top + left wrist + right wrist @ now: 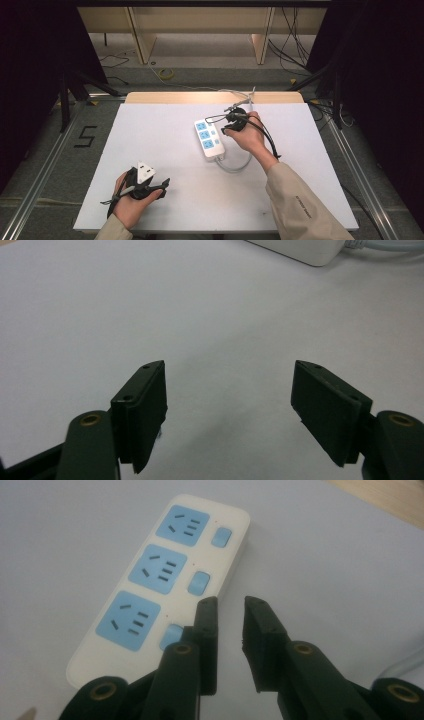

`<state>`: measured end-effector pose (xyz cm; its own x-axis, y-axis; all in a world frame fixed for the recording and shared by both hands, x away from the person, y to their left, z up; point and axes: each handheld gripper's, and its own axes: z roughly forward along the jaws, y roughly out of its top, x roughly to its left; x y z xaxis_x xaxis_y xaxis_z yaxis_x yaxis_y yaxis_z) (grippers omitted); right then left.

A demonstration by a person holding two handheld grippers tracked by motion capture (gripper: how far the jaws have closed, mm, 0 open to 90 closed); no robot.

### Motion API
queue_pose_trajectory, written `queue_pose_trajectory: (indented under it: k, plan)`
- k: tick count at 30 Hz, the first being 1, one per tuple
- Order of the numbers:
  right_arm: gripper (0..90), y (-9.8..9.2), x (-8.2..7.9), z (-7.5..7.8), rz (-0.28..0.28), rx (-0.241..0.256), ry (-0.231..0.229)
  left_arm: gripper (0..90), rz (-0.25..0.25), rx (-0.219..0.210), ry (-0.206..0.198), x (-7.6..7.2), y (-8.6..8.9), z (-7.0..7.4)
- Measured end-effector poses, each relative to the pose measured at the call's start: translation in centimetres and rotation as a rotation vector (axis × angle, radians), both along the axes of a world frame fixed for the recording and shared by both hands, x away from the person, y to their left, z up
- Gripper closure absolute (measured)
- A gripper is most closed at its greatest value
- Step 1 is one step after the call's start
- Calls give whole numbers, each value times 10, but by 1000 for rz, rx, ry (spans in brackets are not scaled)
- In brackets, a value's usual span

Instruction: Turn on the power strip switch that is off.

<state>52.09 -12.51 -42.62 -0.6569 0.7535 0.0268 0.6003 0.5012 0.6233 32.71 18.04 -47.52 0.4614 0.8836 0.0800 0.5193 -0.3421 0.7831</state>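
Black jaws of the right tool (230,630) stand a narrow gap apart, holding nothing, just beside the power strip (165,580).

Lying flat on the white counter (150,140), the strip sits directly ahead of and to the left of that tool's jaws, its three blue sockets and three switches facing up; the nearest switch (171,635) is almost at the left jaw tip. I judge the strip a rigid, smooth plastic block, light enough to slide when pushed, so it is best pinched across its narrow sides or steadied while a switch is pressed. Its white cable (235,167) curls behind the right tool. Well apart, the left tool (145,187) hovers wide open over bare counter.
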Motion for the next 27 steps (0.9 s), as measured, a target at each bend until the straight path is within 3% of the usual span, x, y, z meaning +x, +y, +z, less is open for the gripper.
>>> queue_pose_trajectory:
  k: [27]
  plan:
    - [630, -55, -63, -3, 32, 73, -4, 305, 3, 2, 10, 0, 1, -1]
